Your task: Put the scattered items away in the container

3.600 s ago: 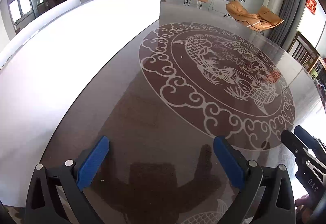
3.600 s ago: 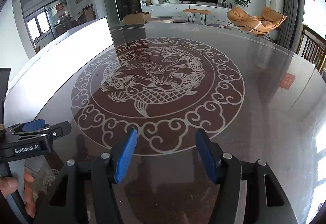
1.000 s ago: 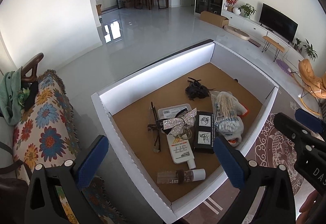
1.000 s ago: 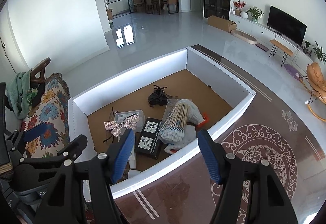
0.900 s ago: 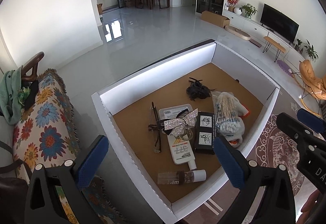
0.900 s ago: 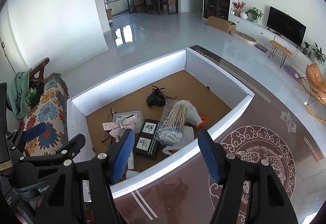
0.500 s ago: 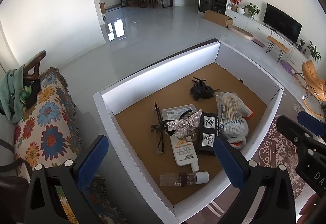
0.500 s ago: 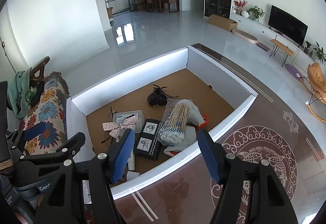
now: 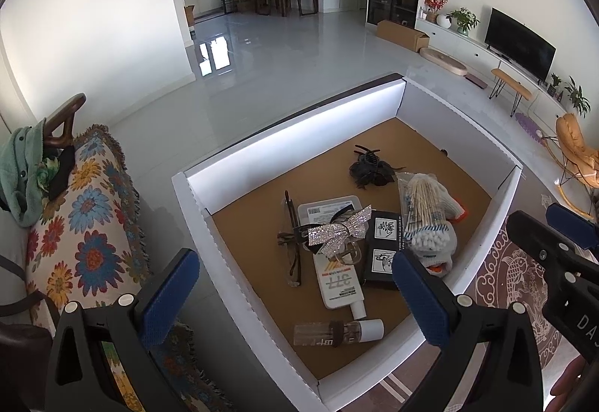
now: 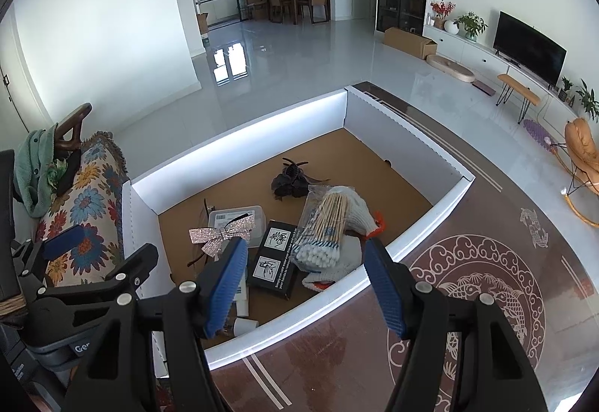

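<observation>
The left gripper (image 9: 295, 294) is held with its blue-padded fingers (image 9: 166, 294) spread wide apart, and nothing is gripped between them. The right gripper (image 10: 305, 286) is likewise held with its fingers (image 10: 224, 284) parted and nothing between them. The two are kept side by side, each seen at the edge of the other's view.

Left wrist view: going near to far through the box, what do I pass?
Small clear bottle → white tube → sparkly bow → black hair claw → far wall of the box.
</observation>
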